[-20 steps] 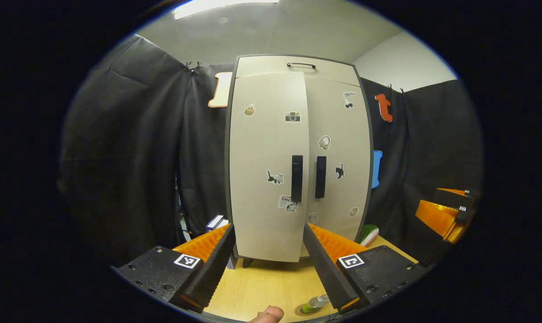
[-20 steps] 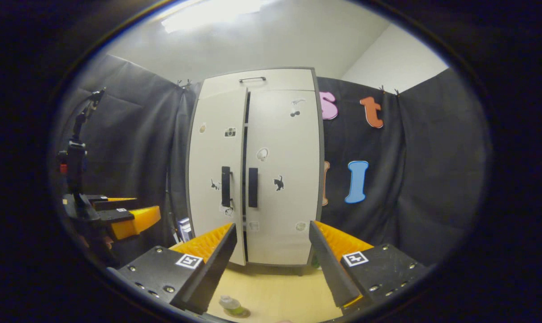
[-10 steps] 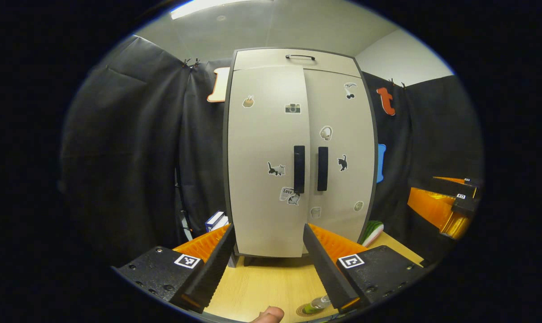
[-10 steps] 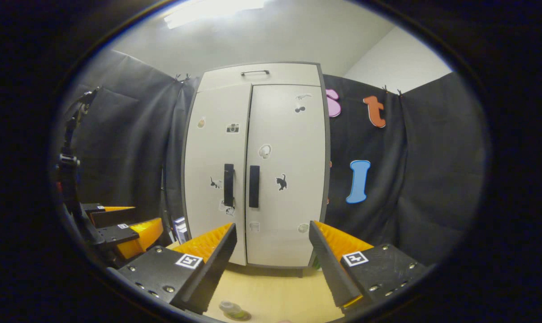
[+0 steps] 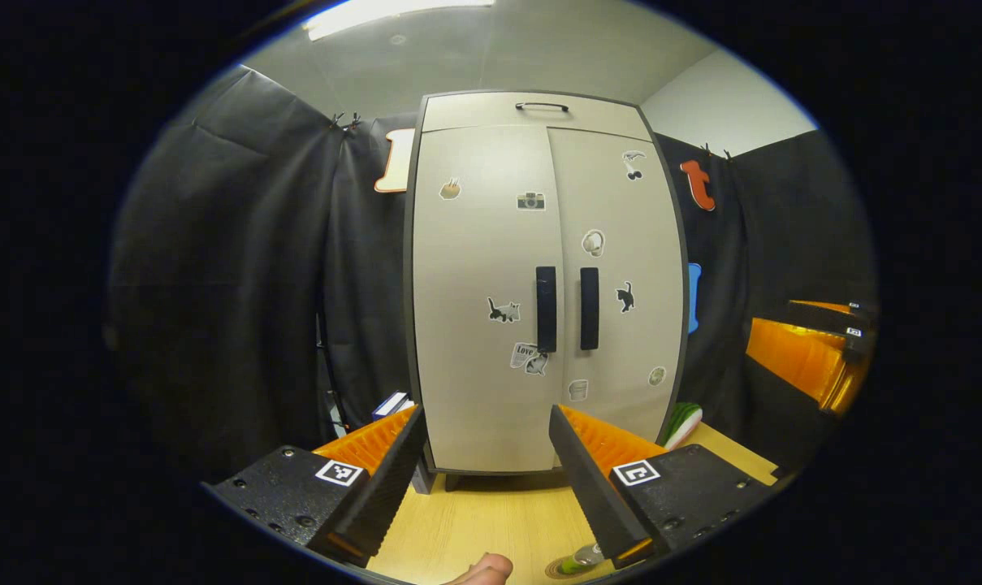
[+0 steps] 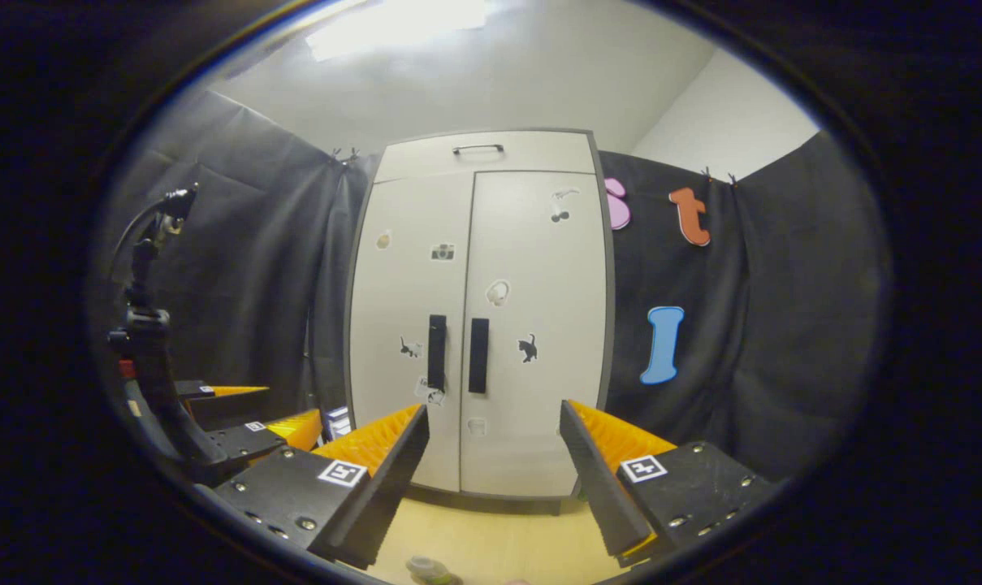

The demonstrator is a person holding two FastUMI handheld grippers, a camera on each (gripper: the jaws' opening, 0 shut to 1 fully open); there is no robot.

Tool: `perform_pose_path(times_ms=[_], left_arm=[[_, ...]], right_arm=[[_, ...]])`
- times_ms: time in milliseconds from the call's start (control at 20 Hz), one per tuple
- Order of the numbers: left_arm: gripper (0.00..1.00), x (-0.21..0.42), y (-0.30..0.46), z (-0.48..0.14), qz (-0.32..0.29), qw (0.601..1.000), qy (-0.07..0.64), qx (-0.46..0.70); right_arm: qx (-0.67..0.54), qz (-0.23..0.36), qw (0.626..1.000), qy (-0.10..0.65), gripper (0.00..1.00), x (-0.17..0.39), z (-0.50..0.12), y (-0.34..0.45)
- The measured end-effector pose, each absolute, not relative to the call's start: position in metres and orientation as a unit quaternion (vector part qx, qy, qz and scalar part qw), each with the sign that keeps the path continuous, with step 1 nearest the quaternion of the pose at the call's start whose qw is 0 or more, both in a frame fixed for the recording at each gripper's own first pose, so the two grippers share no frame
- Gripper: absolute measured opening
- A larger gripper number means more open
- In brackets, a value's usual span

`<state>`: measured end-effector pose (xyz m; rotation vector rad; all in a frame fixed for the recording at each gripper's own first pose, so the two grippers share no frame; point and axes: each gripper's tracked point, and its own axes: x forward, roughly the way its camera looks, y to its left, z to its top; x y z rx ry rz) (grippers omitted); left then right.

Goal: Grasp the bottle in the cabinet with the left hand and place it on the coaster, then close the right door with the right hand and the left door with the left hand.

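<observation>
Left gripper view, progress: both cabinet doors [image 5: 543,292] looked flush; the bottle [image 5: 581,560] stood on the coaster [image 5: 557,569] at the worktop's [image 5: 491,520] near edge; nothing seemed left.
Left gripper [image 5: 482,479]: jaws wide apart, empty.
Right gripper view, cabinet [image 6: 478,325]: shut, at the worktop's far edge.
Right gripper [image 6: 495,479]: jaws wide apart, empty.
Room: black cloth walls, ceiling light.

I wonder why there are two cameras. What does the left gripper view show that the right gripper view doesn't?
Left gripper view: a fingertip at the bottom edge, a green striped thing beside the cabinet. Right gripper view: a black stand at the left. Both: the cabinet with doors shut, the bottle on its coaster.
</observation>
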<state>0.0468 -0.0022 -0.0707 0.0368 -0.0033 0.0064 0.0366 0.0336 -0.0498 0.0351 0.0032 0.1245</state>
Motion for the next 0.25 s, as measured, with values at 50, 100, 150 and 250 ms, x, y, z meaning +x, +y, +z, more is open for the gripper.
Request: perform_pose_path(times_ms=[50, 100, 150, 250], left_arm=[[0.96, 0.0467, -0.0041, -0.072, 0.001, 1.0, -0.002, 0.017], [0.96, 0.0464, -0.005, -0.073, 0.0, 1.0, -0.003, 0.014], [0.96, 0.0467, -0.0063, -0.0737, -0.002, 1.0, -0.003, 0.012], [0.96, 0.0465, -0.0099, -0.0745, -0.007, 1.0, -0.004, 0.009]], right_arm=[[0.017, 0.065, 0.998, -0.003, 0.96, 0.0363, -0.0478, 0.0344], [0.022, 0.072, 0.997, -0.005, 0.96, 0.0352, -0.0463, 0.0379], [0.028, 0.08, 0.996, -0.005, 0.96, 0.034, -0.0469, 0.0424], [0.03, 0.073, 0.997, -0.002, 0.98, 0.0343, -0.0464, 0.038]])
